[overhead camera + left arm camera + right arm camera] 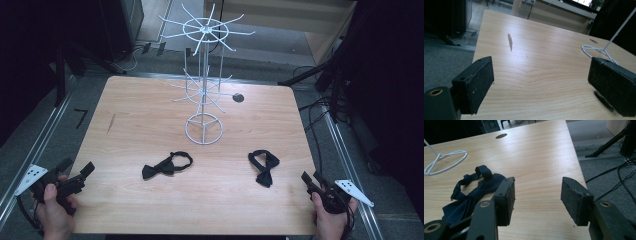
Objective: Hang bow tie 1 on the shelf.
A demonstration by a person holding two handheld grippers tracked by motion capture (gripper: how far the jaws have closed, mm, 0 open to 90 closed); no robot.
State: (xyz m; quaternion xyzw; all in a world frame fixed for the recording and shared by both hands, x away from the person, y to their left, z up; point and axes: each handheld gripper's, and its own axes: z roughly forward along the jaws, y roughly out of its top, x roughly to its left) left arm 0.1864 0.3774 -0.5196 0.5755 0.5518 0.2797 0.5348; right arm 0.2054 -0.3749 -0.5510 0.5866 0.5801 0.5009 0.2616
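Observation:
Two dark bow ties lie on the wooden table (140, 125): one (167, 165) left of centre, the other (263, 167) toward the right. A white wire rack (204, 90) with bare hooks stands behind them. My left gripper (77, 166) rests at the table's front left corner in a hand. In its own view the left gripper (541, 77) is open over bare wood. My right gripper (311, 177) sits at the front right edge, just right of the nearer bow tie. The right gripper (537, 195) is open with nothing between its pads, and the bow tie (474, 192) lies beyond its left jaw.
The rack's ring base (446, 160) sits on the table's middle, and the same ring base (596, 50) appears past the left gripper's right jaw. A round cable hole (238, 98) is at the back. Cables and stand legs (320, 75) lie on the floor to the right.

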